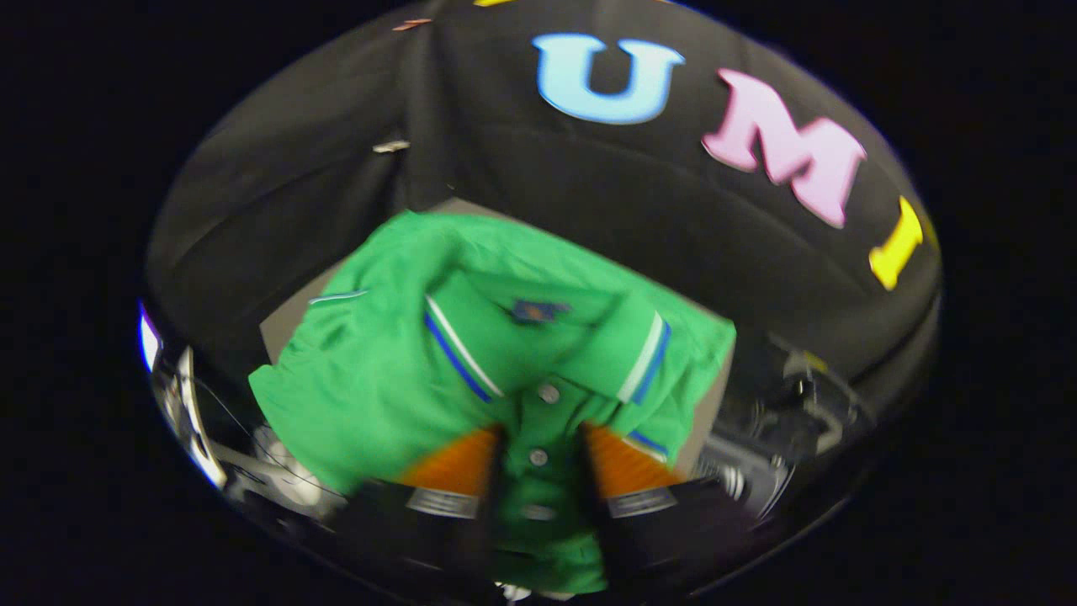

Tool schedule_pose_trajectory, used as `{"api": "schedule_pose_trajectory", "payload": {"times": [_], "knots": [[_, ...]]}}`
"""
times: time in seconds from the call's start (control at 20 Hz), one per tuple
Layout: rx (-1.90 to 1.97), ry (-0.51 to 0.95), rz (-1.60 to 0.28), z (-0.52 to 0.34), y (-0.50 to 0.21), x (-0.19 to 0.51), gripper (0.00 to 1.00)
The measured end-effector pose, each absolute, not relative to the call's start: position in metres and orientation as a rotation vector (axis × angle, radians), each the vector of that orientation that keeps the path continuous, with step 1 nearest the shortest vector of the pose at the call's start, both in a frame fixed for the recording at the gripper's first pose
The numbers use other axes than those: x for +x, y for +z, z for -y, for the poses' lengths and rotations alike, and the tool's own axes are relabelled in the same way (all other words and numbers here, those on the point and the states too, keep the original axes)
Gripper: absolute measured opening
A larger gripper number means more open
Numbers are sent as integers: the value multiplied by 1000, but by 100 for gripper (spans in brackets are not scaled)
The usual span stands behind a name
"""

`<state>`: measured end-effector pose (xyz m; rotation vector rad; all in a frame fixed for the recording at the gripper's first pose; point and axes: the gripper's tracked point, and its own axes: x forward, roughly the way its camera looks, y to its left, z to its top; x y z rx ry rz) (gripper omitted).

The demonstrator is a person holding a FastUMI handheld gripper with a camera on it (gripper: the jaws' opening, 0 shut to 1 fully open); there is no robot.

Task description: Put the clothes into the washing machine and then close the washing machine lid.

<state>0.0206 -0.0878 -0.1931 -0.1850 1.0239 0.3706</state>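
A green polo shirt (395,379) with blue and white stripes on its collar and sleeve hangs bunched up in front of me. My gripper (538,446) is shut on the shirt's buttoned placket, and both fingers press the cloth between them. The collar and chest spread out just beyond the fingertips, and more green cloth droops below them. The picture is blurred by motion.
A beige surface (278,324) peeks out behind the shirt on both sides. Shiny, blurred dark shapes (782,404) lie to the right of the fingers, and a curved pale rim (189,421) lies to the left. The black cloth wall stands beyond.
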Motion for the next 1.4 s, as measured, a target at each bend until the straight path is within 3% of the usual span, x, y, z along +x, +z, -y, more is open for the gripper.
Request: {"api": "schedule_pose_trajectory", "payload": {"times": [0.1, 0.15, 0.2, 0.75, 1.4], "knots": [[-147, 445, -1027, 77, -190, 18, 22], [-95, 456, -1042, 83, -184, 19, 21], [-43, 462, -1044, 84, -179, 23, 5], [50, 450, -793, 193, -112, 45, 5], [236, 262, -811, 356, -136, 44, 5]]}}
